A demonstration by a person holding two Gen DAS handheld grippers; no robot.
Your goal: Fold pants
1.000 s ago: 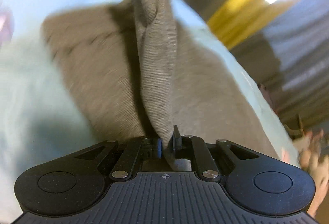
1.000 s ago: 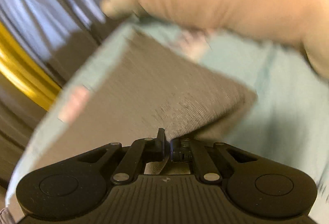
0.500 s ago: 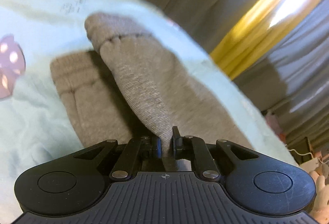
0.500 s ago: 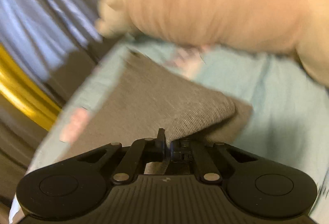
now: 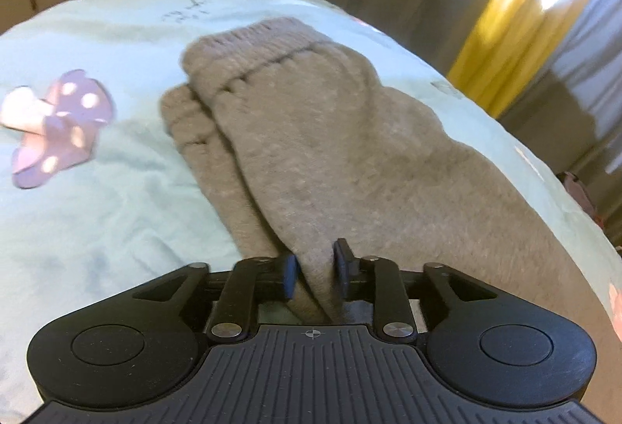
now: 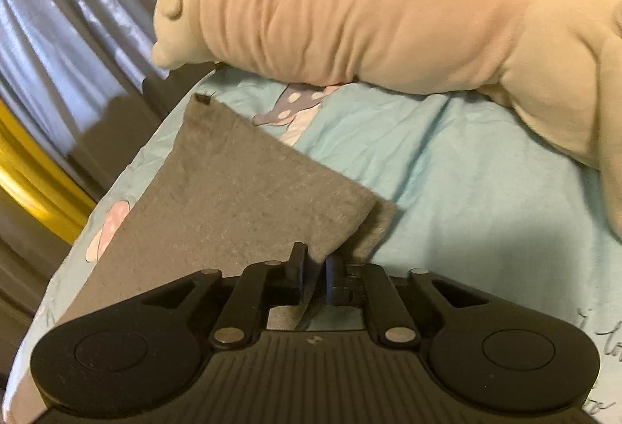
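A: Grey knit was pinched between the fingers of the left gripper [image 5: 314,268], wasn't it?

B: Yes. The two black pads were closed on a ridge of the pants [image 5: 350,159], which ran through the gap and back under the gripper body. Ahead of the fingers the fabric spread out flat, one leg lying on top of the other, and both ribbed cuffs [image 5: 248,50] sat at the far end, the upper one overlapping the lower one to its left.

A: And the right gripper [image 6: 313,274]?

B: Its fingers were clamped on a thin corner of the same grey cloth. A folded upper layer came to a point right at the fingertips, with the lower layer [image 6: 379,229] showing just to the right of them. Further ahead and to the left the pants [image 6: 217,198] stretched away as a flat panel toward the bed's edge.

A: What lay under all that?

B: A pale blue sheet [image 5: 97,221], printed with a purple spotted mushroom [image 5: 58,128] well to the left of the left fingers. Past the right fingers, at the far side of the sheet [image 6: 466,190], a long beige plush toy [image 6: 369,23] lay across the view. Grey curtains [image 6: 58,15] and a yellow band hung off to the left.
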